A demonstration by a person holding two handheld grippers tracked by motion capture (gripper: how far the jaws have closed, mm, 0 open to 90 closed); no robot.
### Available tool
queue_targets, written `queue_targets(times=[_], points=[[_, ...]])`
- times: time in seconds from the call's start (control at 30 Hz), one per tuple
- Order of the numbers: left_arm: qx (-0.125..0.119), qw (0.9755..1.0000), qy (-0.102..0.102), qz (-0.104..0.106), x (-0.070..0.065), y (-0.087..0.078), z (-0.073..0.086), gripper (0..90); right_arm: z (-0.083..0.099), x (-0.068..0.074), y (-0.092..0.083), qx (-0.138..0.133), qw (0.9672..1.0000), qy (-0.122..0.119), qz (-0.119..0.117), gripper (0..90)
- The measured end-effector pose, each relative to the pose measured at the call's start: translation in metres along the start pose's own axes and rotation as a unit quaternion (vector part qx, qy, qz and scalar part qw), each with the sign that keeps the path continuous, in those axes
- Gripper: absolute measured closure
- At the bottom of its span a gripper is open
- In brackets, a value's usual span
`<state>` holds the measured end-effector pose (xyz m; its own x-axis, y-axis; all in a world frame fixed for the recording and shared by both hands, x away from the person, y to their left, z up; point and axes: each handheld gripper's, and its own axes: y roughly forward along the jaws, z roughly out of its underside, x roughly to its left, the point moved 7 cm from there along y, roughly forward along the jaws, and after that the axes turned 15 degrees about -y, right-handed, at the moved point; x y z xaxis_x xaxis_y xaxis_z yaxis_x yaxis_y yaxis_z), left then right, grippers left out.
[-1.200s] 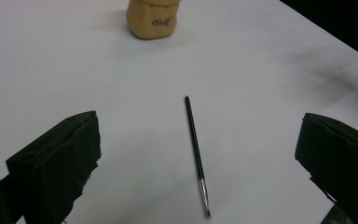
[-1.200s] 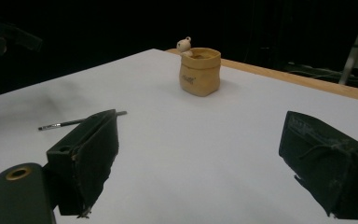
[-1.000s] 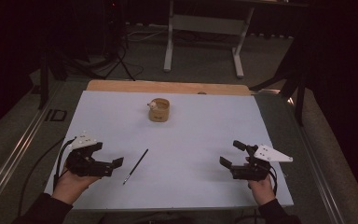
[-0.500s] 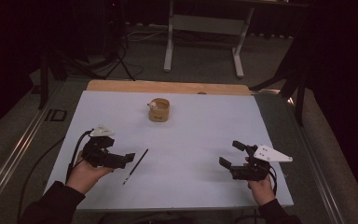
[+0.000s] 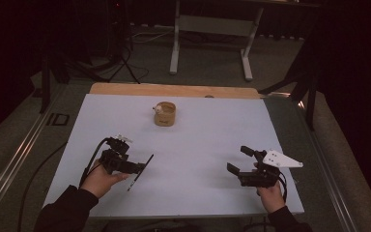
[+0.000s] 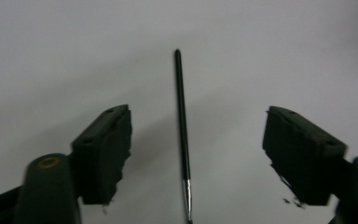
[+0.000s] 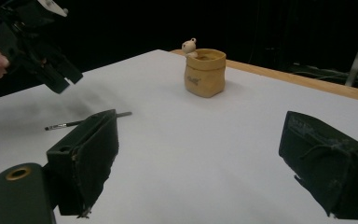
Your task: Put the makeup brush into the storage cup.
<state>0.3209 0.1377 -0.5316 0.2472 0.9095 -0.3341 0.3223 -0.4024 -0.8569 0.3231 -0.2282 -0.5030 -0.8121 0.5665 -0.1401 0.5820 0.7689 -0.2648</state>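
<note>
Open sheet (image 5: 198,159) — pot (image 5: 165,114) far off

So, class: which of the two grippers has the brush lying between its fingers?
The left gripper: the brush lies on the table between its open, closing fingers, untouched. The right gripper has only bare table between its fingers.

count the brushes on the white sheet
1: a thin black brush lies flat on the white sheet, near its left front part, between the open pads of the left tool, untouched.

The letters "ID" stand on the floor (image 5: 60,119) left of the table; nothing else is legible.
</note>
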Motion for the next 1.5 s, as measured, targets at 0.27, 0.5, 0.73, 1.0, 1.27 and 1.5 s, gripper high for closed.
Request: queue_targets(times=[0.27, 0.5, 0.73, 1.0, 1.27, 1.5], points=[[0.037, 0.9990, -0.020, -0.015, 0.005, 0.012, 0.006, 43.9, 0.000, 0.000, 0.000, 0.001, 1.0000, 0.001, -0.001, 11.6], [0.077, 0.9965, -0.013, -0.030, 0.007, 0.025, 0.016, 60.5, 0.000, 0.000, 0.000, 0.001, 1.0000, 0.001, -0.001, 11.6], [0.093, 0.9951, -0.008, -0.034, 0.007, 0.034, 0.022, 65.3, 0.000, 0.000, 0.000, 0.002, 1.0000, 0.002, -0.002, 11.6], [0.106, 0.9935, 0.009, -0.040, 0.006, 0.041, 0.029, 75.7, 0.001, 0.000, 0.000, 0.003, 1.0000, 0.003, -0.001, 11.6], [0.106, 0.9927, 0.026, -0.052, 0.008, 0.043, 0.030, 83.3, 0.001, -0.001, 0.001, 0.005, 1.0000, 0.003, 0.000, 11.6], [0.093, 0.9947, 0.042, -0.017, 0.010, 0.040, 0.024, 86.3, 0.002, -0.001, 0.001, 0.006, 1.0000, 0.004, 0.000, 11.6]])
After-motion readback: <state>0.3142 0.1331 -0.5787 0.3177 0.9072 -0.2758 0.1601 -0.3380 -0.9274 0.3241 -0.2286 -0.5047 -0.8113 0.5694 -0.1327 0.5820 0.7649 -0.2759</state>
